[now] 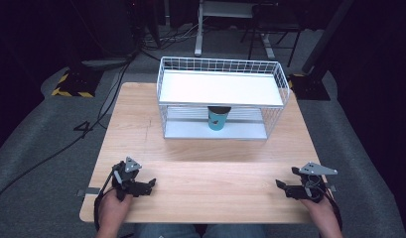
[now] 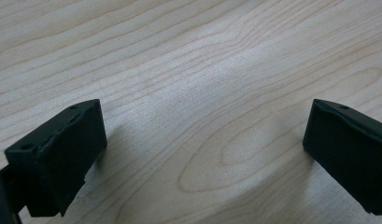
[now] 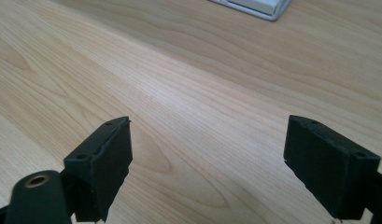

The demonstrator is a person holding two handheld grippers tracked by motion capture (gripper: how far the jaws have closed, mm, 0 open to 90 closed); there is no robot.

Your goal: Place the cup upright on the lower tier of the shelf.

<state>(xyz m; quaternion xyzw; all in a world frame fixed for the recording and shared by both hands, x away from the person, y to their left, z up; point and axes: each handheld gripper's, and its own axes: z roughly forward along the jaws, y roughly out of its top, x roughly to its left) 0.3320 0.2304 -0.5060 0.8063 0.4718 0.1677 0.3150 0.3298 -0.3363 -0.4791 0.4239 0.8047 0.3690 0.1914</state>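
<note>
Your left gripper (image 1: 150, 184) rests at the near left of the wooden table (image 1: 205, 148), held in your left hand (image 1: 113, 206), with its jaws pointing right toward the table's middle. In the left gripper view the left gripper (image 2: 205, 135) has its two black jaws set wide apart, with bare wood grain between them and nothing held. Your right gripper (image 1: 282, 186) rests at the near right of the table, held in your right hand (image 1: 317, 208), with its jaws pointing left. In the right gripper view the right gripper (image 3: 207, 149) is likewise spread wide over bare wood and grips nothing; a pale corner of the rack base (image 3: 254, 7) appears at the far edge of that view. A white wire rack (image 1: 223, 96) stands at the far centre of the table, with a flat white upper shelf and a lower tray. A teal cup (image 1: 218, 119) with a dark top stands upright on the lower tray, under the upper shelf, well apart from both grippers
</note>
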